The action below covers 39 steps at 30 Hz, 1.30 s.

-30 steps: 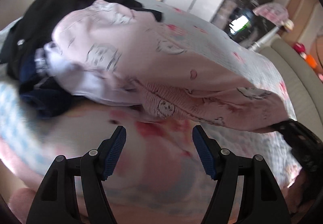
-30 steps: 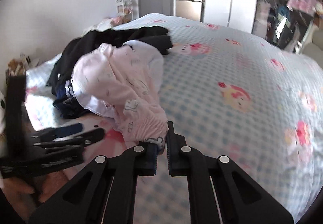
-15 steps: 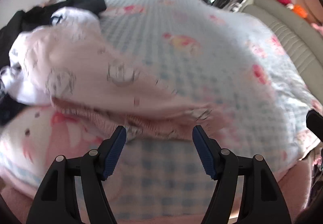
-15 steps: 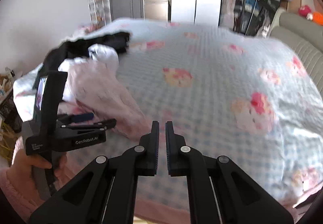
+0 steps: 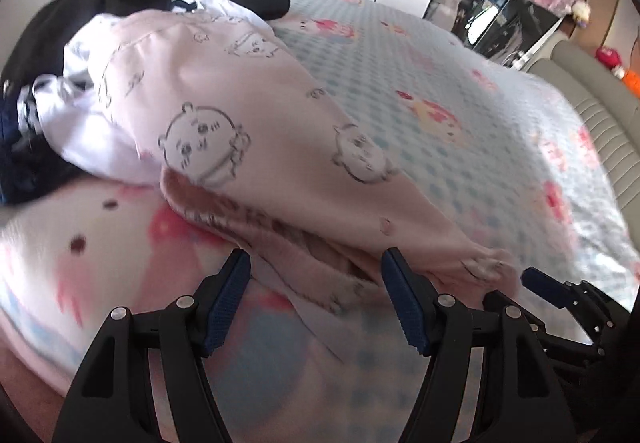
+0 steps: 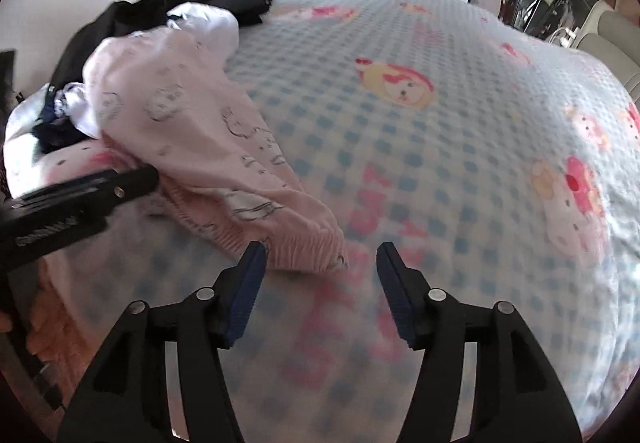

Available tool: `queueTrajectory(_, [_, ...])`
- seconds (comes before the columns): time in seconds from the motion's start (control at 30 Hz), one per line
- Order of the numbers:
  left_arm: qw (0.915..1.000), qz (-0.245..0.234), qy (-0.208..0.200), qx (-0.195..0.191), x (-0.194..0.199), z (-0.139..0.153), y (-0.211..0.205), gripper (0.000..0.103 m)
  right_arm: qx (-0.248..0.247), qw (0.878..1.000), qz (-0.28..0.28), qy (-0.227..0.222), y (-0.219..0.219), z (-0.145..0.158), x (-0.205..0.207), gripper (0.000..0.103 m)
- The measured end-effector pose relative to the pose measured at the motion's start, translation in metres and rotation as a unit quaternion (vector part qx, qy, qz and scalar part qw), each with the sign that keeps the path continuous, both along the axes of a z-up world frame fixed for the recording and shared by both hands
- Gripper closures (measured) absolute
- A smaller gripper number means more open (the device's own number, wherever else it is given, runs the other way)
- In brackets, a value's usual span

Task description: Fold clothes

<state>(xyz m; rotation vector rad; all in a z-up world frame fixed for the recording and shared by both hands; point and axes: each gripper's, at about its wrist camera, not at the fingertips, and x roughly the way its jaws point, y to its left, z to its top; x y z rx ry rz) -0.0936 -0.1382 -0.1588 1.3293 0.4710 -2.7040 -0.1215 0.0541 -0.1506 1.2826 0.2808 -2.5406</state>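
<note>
Left gripper [image 5: 316,299]: jaws spread apart, holding nothing. The ribbed waistband [image 5: 280,231] of the pink garment lies just ahead of the fingertips, partly between them.

Right gripper [image 6: 320,279]: jaws spread apart, holding nothing. One corner of the same waistband [image 6: 308,251] sits just beyond its left fingertip, not clamped.

Pink garment [image 5: 248,115]: pale pink fabric printed with outline cartoon animal faces, apparently pyjama trousers. It lies slack on the bed [image 6: 460,147], draped from the clothes heap down to the near edge, waistband end nearest both grippers. Judged light, soft and limp; it will sag and crease when lifted and will not hold shape. The gathered elastic band looks the thickest, firmest part, so the two waistband corners are probably the best places to pinch, one per gripper. Thin single layers may slip from the pads.

Clothes heap [image 5: 100,27]: black, white and navy items behind the pink garment, touching it at the far end; not sorted.

Bed cover: blue-and-white check with pink cartoon figures, beneath the pink garment.

Writing: the side of the left gripper body [image 6: 48,231], seen beside the pink garment in the right wrist view, bears white lettering, too blurred to read. No other labels legible.
</note>
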Motion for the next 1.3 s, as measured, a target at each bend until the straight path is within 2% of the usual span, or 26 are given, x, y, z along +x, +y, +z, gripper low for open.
queueTrajectory(0.07, [0.9998, 0.002, -0.006, -0.019, -0.008, -0.006, -0.001, 0.034, 0.0, 1.0, -0.003, -0.01, -0.002, -0.01, -0.011, 0.044])
queueTrajectory(0.1, [0.9997, 0.002, -0.011, -0.022, -0.011, -0.011, -0.002, 0.034, -0.009, 1.0, 0.007, -0.023, -0.005, -0.014, -0.016, 0.048])
queueTrajectory(0.13, [0.9998, 0.0, -0.017, -0.013, -0.012, -0.017, -0.004, 0.038, -0.019, 0.999, 0.017, -0.036, -0.008, -0.018, -0.02, 0.073])
queueTrajectory(0.17, [0.9999, -0.005, -0.015, -0.004, -0.012, -0.018, -0.005, 0.042, -0.029, 0.998, 0.027, -0.048, -0.012, -0.022, -0.024, 0.083])
queueTrajectory(0.23, [0.9998, -0.017, 0.002, 0.01, -0.006, -0.01, -0.008, 0.058, -0.06, 0.996, 0.04, -0.058, -0.017, -0.015, -0.019, 0.087])
queueTrajectory(0.3, [0.9995, -0.023, 0.014, 0.014, 0.0, -0.003, -0.007, 0.077, -0.093, 0.992, 0.053, -0.062, -0.021, -0.003, -0.012, 0.087])
queueTrajectory(0.37, [0.9993, -0.026, 0.02, 0.016, 0.005, 0.004, -0.004, 0.09, -0.096, 0.991, 0.076, -0.048, -0.025, 0.021, 0.003, 0.087])
queueTrajectory(0.43, [0.9988, -0.035, 0.023, 0.023, 0.009, 0.01, 0.001, 0.09, -0.085, 0.993, 0.082, -0.012, -0.023, 0.043, 0.018, 0.088])
queueTrajectory(0.5, [0.9981, -0.048, 0.034, 0.018, 0.014, 0.018, 0.011, 0.091, -0.095, 0.993, 0.071, 0.005, -0.011, 0.06, 0.025, 0.088])
queueTrajectory(0.7, [0.9931, -0.099, 0.062, 0.009, 0.034, 0.048, 0.044, 0.091, -0.105, 0.994, 0.015, 0.036, 0.029, 0.086, 0.039, 0.088])
queueTrajectory(0.77, [0.9897, -0.129, 0.058, 0.022, 0.04, 0.05, 0.057, 0.091, -0.102, 0.993, -0.001, 0.051, 0.042, 0.088, 0.047, 0.088])
queueTrajectory(0.87, [0.978, -0.191, 0.037, 0.075, 0.037, 0.047, 0.079, 0.091, -0.086, 0.994, -0.029, 0.058, 0.068, 0.09, 0.062, 0.088])
queueTrajectory(0.97, [0.9709, -0.225, 0.04, 0.072, 0.036, 0.053, 0.107, 0.091, -0.087, 0.993, -0.064, 0.057, 0.099, 0.092, 0.078, 0.088])
queueTrajectory(1.03, [0.9624, -0.253, 0.048, 0.088, 0.036, 0.06, 0.132, 0.091, -0.087, 0.991, -0.087, 0.057, 0.121, 0.094, 0.088, 0.088])
queueTrajectory(1.2, [0.9381, -0.33, 0.051, 0.092, 0.037, 0.074, 0.198, 0.091, -0.112, 0.978, -0.164, 0.068, 0.187, 0.111, 0.122, 0.088])
queueTrajectory(1.23, [0.936, -0.335, 0.058, 0.092, 0.039, 0.079, 0.203, 0.091, -0.111, 0.976, -0.172, 0.075, 0.194, 0.116, 0.127, 0.088])
queueTrajectory(1.3, [0.9394, -0.325, 0.075, 0.079, 0.039, 0.089, 0.204, 0.091, -0.102, 0.978, -0.17, 0.067, 0.195, 0.109, 0.125, 0.088])
